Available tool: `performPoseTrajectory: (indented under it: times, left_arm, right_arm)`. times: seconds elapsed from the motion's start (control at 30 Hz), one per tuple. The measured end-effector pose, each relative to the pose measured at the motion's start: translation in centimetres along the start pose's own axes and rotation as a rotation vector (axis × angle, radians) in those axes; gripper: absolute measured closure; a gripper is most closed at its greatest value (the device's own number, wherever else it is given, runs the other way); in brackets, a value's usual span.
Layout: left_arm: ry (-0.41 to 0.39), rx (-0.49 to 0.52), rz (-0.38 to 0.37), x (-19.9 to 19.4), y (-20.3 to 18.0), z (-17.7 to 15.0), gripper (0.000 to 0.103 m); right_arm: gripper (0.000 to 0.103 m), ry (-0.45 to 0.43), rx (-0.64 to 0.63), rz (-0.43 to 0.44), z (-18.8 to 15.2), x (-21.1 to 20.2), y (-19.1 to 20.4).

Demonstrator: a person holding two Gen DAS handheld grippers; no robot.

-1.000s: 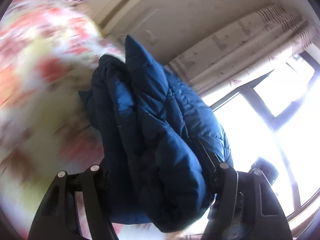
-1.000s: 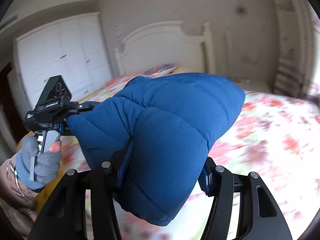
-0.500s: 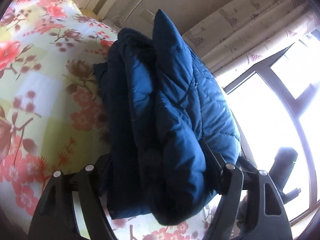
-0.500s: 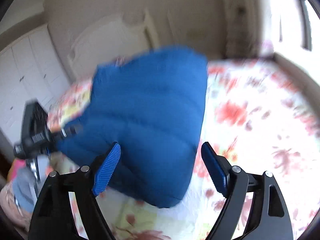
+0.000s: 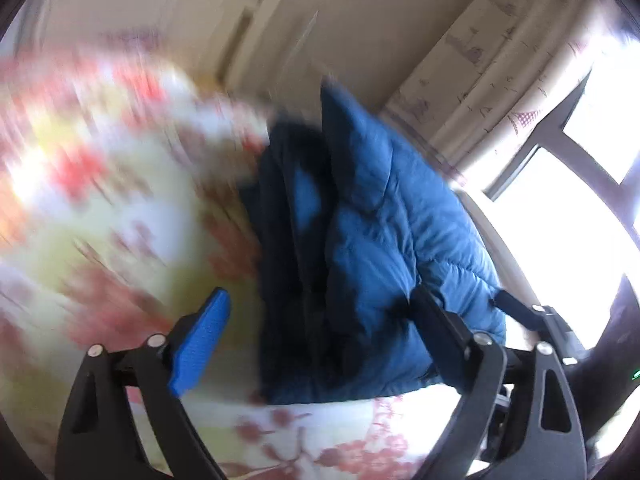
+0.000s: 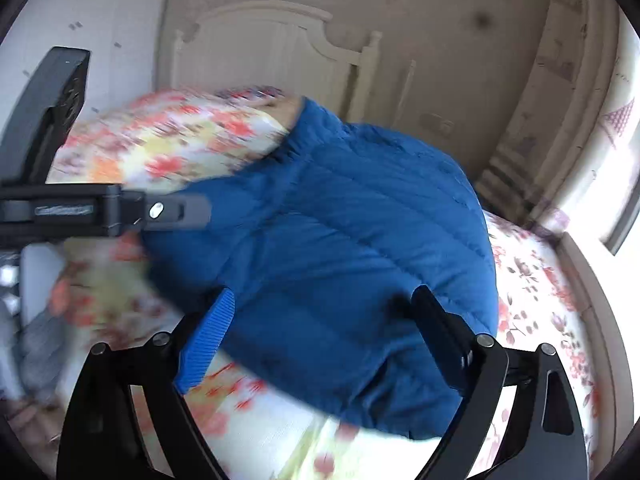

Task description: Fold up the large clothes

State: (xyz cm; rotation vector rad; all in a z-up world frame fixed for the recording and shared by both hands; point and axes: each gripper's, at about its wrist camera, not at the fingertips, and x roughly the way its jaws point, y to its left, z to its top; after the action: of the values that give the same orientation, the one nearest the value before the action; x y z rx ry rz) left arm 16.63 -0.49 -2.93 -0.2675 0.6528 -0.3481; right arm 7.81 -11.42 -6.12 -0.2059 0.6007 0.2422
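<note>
Blue puffer jacket [image 6: 340,248] is bunched in a folded heap on the floral bedspread [image 6: 536,300], near the window-side edge of the bed. Right gripper [image 6: 320,332]: jaws spread, jacket sits between the pads, no pinch visible. Left gripper [image 5: 316,332]: jaws spread too, blue pad clear of the fabric, the other finger against the jacket [image 5: 372,248]. Left wrist view heavily motion-blurred. White headboard [image 6: 276,44] behind; curtain [image 5: 492,64] by the window.
</note>
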Motion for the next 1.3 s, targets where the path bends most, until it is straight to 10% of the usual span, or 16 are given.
performPoseTrajectory:
  times: [0.17,0.37,0.73,1.3]
  left_arm:
    - [-0.29,0.255,0.176,-8.4,-5.7,1.8,0.002]
    - [-0.443,0.306,0.323,-14.4,-10.6,1.5,0.002]
    - [-0.276,0.364,0.331,-11.8,-13.3,-4.7,0.002]
    - [-0.256,0.381,0.336,-10.9,-13.3,-6.2,0.002]
  right_arm:
    - [0.01,-0.247,0.057,-0.005,0.8,-11.1,-2.8]
    - [0.004,-0.466,0.17,-0.139,0.6,-19.6,-4.4]
    - [0.004,-0.224,0.352,-0.187,-6.7,-15.3,-3.9]
    - [0.004,-0.251,0.363,-0.214,-7.4,-16.1,-3.9]
